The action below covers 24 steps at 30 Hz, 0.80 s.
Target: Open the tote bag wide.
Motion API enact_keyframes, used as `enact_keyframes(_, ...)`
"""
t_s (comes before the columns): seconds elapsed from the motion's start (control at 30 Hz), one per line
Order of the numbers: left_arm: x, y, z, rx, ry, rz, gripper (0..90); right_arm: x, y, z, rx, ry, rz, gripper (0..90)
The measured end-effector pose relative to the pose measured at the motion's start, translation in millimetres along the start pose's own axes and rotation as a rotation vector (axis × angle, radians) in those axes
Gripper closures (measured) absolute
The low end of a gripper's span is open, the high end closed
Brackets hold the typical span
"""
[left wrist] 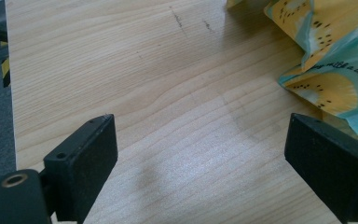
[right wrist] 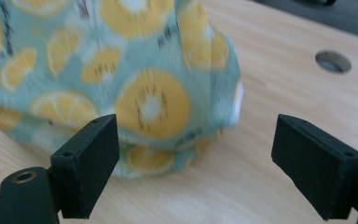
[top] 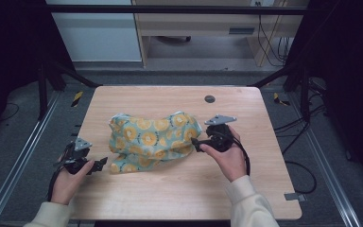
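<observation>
A crumpled cloth [top: 151,140] printed with yellow citrus slices on pale teal lies near the middle of a light wooden table [top: 184,189], heaped rather than flat. From the high view its long axis runs across the table from left to right, with the left end dipping toward the person's side and the right end rising toward the far edge; the folds hide which way is its top.

The person's left hand [top: 66,182] holds the left gripper [top: 100,164] just beside the cloth's near-left corner, jaws spread wide with bare wood between them. In the left gripper view the fabric edge [left wrist: 328,56] sits close to one jaw; whether they touch cannot be told.

The right hand [top: 229,158] holds the right gripper [top: 196,143] at the cloth's right end, jaws likewise wide apart and gripping nothing. In the right gripper view the bunched fabric [right wrist: 121,79] stands just ahead of them. A round dark hole [top: 210,99] marks the table's far side.
</observation>
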State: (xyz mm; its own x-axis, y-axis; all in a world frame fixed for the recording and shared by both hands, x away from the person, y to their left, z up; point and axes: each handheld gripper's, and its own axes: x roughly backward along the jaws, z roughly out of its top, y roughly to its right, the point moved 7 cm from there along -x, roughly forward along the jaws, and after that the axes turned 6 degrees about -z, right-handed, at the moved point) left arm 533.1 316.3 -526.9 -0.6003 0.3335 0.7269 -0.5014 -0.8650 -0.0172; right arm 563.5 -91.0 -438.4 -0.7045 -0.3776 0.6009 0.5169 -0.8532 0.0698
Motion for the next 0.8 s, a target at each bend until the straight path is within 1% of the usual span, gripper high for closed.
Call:
enact_keyframes(0.03,0.2,-0.1,0.0,0.000,0.000,0.001,9.3,-0.7,-1.4,6.4,0.009,-0.004,0.008,15.8)
enact_keyframes(0.07,0.5,-0.2,0.0,0.001,0.001,0.001,9.3,-3.8,-3.6,18.4,0.030,-0.003,0.022,15.2)
enact_keyframes(0.1,0.6,-0.4,-0.1,0.001,0.001,0.001,9.3,-3.8,-3.6,18.4,0.030,-0.003,0.022,15.2)
enact_keyframes(0.17,0.6,-0.8,-0.4,0.000,-0.002,0.003,9.3,-8.1,-6.0,27.4,0.044,-0.012,0.028,14.4)
enact_keyframes(0.23,0.3,-0.7,-0.5,0.000,-0.004,0.004,9.4,-13.3,-9.0,34.4,0.052,-0.015,0.045,13.7)
enact_keyframes(0.3,-0.1,0.0,-0.5,0.000,-0.003,0.001,9.4,-19.1,-11.8,39.0,0.066,-0.014,0.058,13.8)
enact_keyframes(0.37,-0.3,0.3,-0.6,-0.004,-0.005,0.000,9.5,-25.6,-14.7,40.3,0.061,-0.024,0.079,14.1)
enact_keyframes(0.47,-0.6,0.4,-0.7,-0.006,-0.007,0.000,9.8,-33.2,-19.6,38.4,0.066,-0.040,0.103,17.8)
enact_keyframes(0.5,-0.7,0.6,-0.8,-0.006,-0.008,-0.002,9.8,-34.6,-21.1,38.0,0.073,-0.039,0.108,23.7)
enact_keyframes(0.53,-0.7,0.4,-0.7,-0.007,-0.007,0.000,9.8,-35.6,-22.3,37.8,0.082,-0.033,0.106,26.4)
enact_keyframes(0.57,-0.6,0.5,-0.7,-0.007,-0.007,-0.001,9.8,-38.1,-24.4,36.6,0.085,-0.038,0.114,32.7)
enact_keyframes(0.6,-0.6,0.5,-0.6,-0.007,-0.007,-0.001,9.8,-39.0,-25.0,36.0,0.087,-0.039,0.116,36.5)
enact_keyframes(0.63,-0.4,0.6,-0.7,-0.007,-0.009,-0.001,9.8,-40.0,-25.8,35.0,0.090,-0.043,0.118,39.6)
enact_keyframes(0.67,-0.4,0.6,-0.7,-0.007,-0.009,-0.001,9.9,-40.0,-25.8,35.0,0.090,-0.043,0.118,39.6)
enact_keyframes(0.7,-0.4,0.7,-0.7,-0.008,-0.009,-0.001,9.9,-41.0,-25.9,34.5,0.098,-0.043,0.119,43.9)
enact_keyframes(0.73,-0.3,0.7,-0.7,-0.008,-0.009,-0.001,9.8,-41.3,-26.7,33.9,0.101,-0.041,0.126,49.4)
enact_keyframes(0.77,-0.3,0.6,-0.7,-0.008,-0.009,-0.001,9.9,-40.1,-28.2,33.2,0.109,-0.036,0.134,61.3)
enact_keyframes(0.8,-0.3,0.6,-0.7,-0.008,-0.009,-0.001,9.9,-40.1,-28.2,33.2,0.109,-0.036,0.134,61.3)
